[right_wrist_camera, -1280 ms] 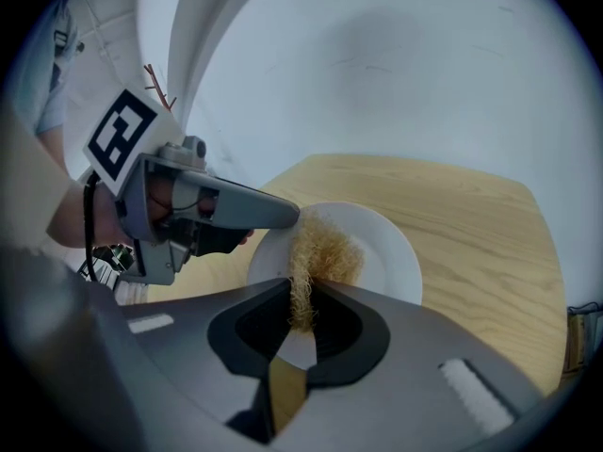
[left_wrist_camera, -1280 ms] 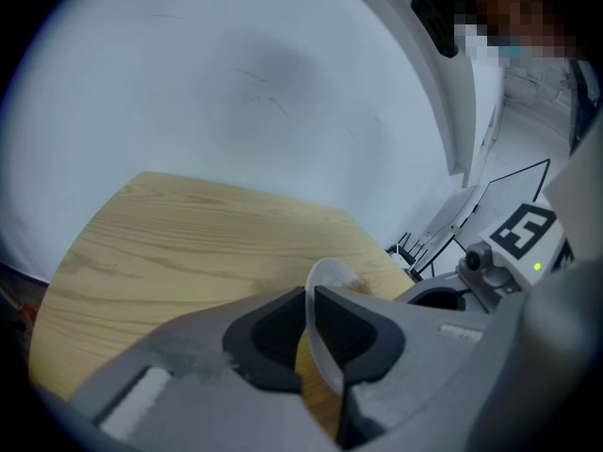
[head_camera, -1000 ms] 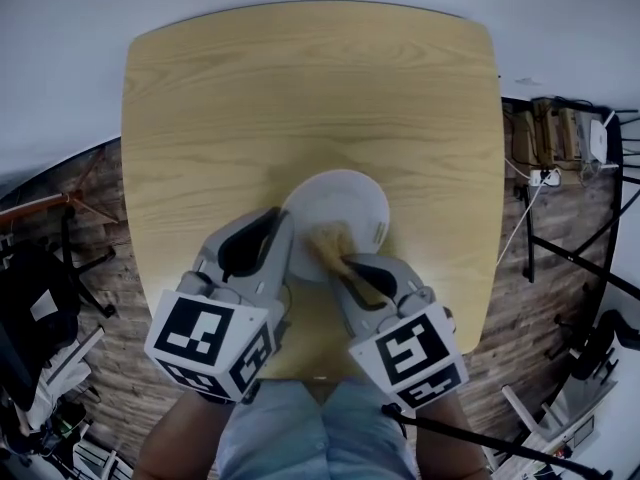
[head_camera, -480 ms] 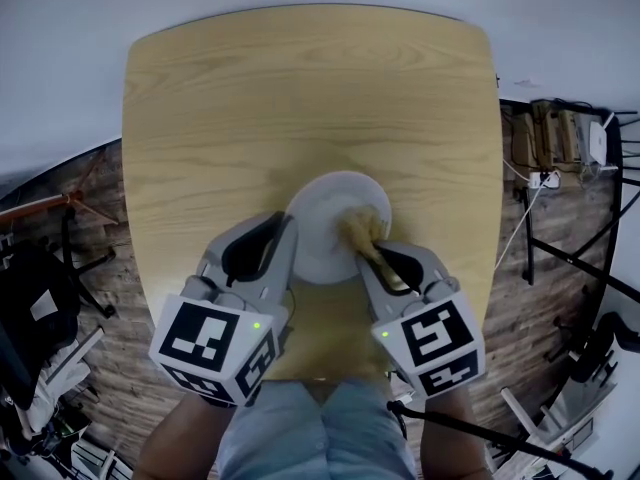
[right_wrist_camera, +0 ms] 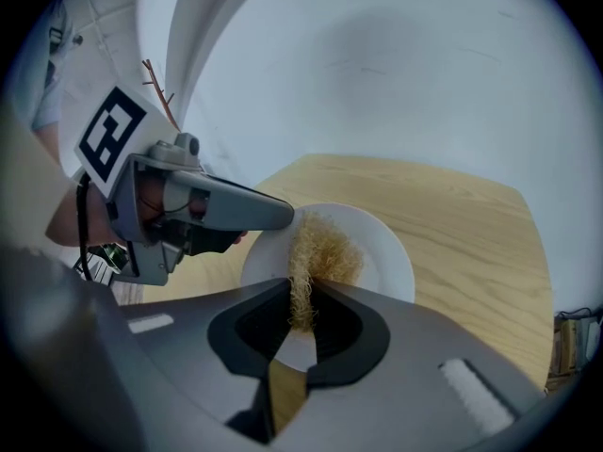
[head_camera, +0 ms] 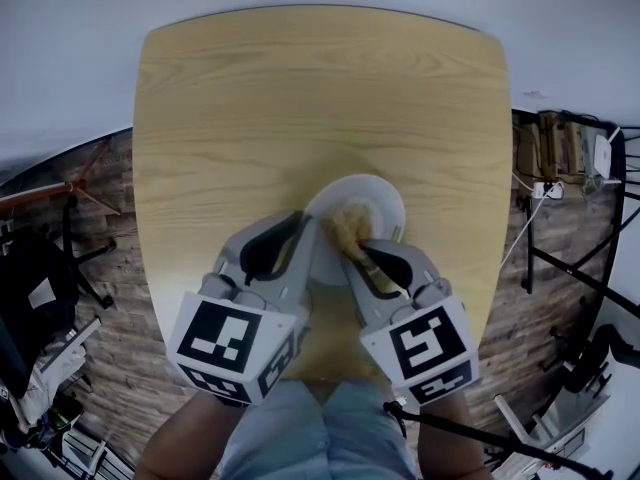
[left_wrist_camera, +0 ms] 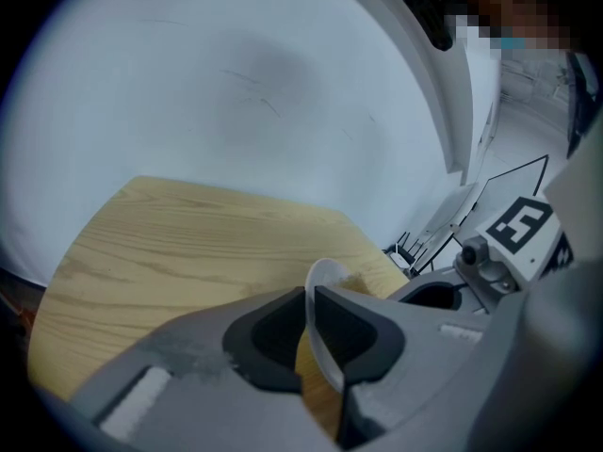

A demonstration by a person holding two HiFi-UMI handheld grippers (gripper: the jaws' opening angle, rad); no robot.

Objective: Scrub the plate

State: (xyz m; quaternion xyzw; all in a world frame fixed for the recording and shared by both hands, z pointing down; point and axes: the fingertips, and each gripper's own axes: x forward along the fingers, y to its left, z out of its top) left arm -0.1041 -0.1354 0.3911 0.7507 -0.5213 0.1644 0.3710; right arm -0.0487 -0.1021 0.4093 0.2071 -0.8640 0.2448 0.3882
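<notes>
Wooden table point(head_camera: 300, 98), light in tone, carries a white plate point(head_camera: 388, 198) near its front edge, on the side closest to the person.

Left gripper point(left_wrist_camera: 310, 320): the jaws are closed on the near-left rim of the plate. The thin rim stands edge-on between the two pads, with no gap visible on either side.

Right gripper point(right_wrist_camera: 303, 320): the jaws are closed on a tan fibrous scrubber point(right_wrist_camera: 325, 245). The lower part of the scrubber is pinched between the pads; the bushy upper part projects forward beyond the jaw tips.

Scrubber position: it lies on the inner face of the plate, left of centre in the right gripper view, and touches the white surface.

Relative position: in the head view the two grippers sit side by side at the plate's near edge. The left gripper is at the rim, and the right gripper reaches over the plate. The left gripper's fingertip lies just beside the scrubber. Whether the plate rests flat or tilted cannot be determined.
</notes>
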